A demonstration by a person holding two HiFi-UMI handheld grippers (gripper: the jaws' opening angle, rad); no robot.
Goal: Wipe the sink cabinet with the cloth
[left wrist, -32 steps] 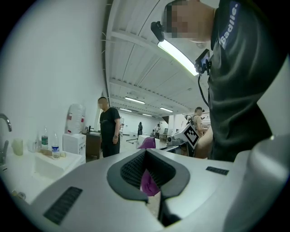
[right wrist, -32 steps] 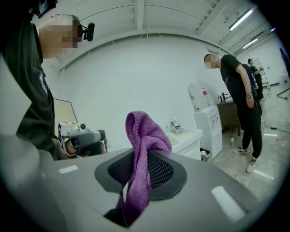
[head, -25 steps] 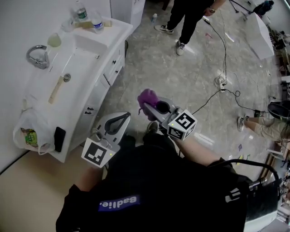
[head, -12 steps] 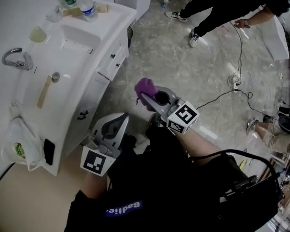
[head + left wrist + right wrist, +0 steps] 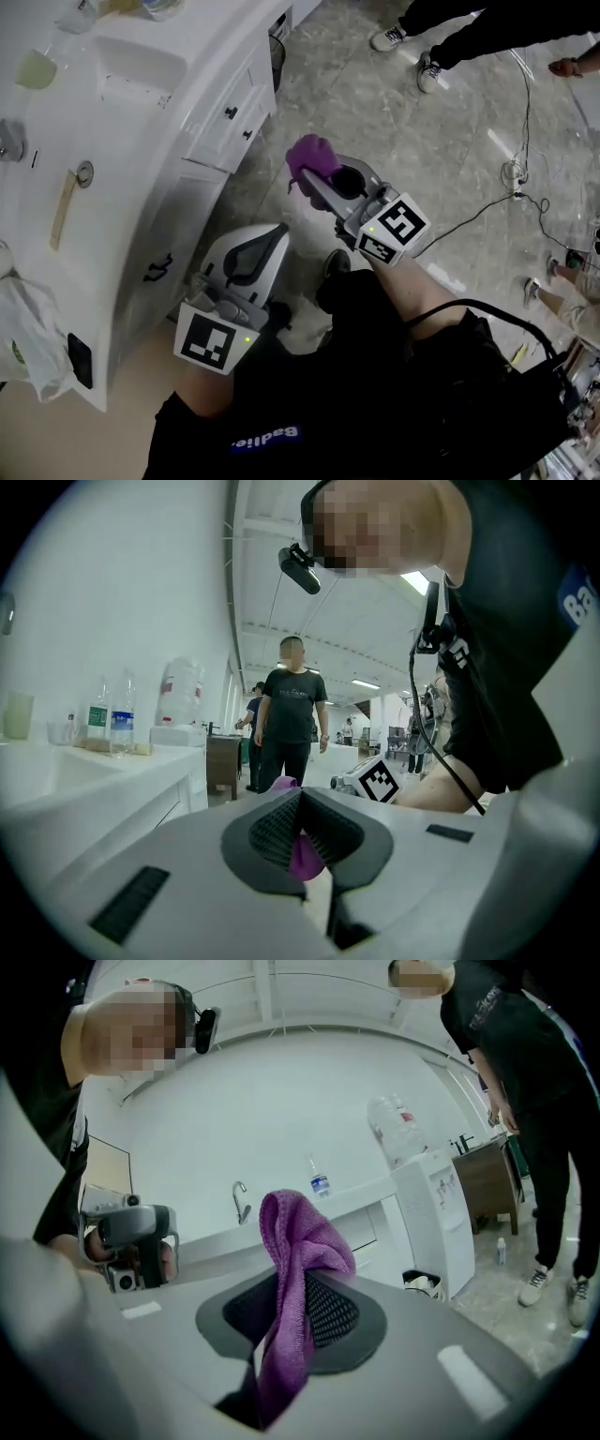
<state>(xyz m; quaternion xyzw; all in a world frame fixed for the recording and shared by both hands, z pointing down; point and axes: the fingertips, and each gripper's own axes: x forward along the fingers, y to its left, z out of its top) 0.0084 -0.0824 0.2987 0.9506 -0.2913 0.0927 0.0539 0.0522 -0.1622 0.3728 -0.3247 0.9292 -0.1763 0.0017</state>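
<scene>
White sink cabinet (image 5: 141,202) fills the left, its tap cut off at the frame edge. The labels on the bottles (image 5: 122,726) at its far end are too small to read. Just off its front, the left gripper (image 5: 269,239) has its jaws together on nothing. Farther out from the cabinet, the right gripper (image 5: 314,183) is clamped on the purple cloth (image 5: 312,155), clear of the doors. "Badlie" shows on the black shirt (image 5: 375,403). Open grey floor (image 5: 394,122) beyond the cabinet carries cables (image 5: 487,211).
</scene>
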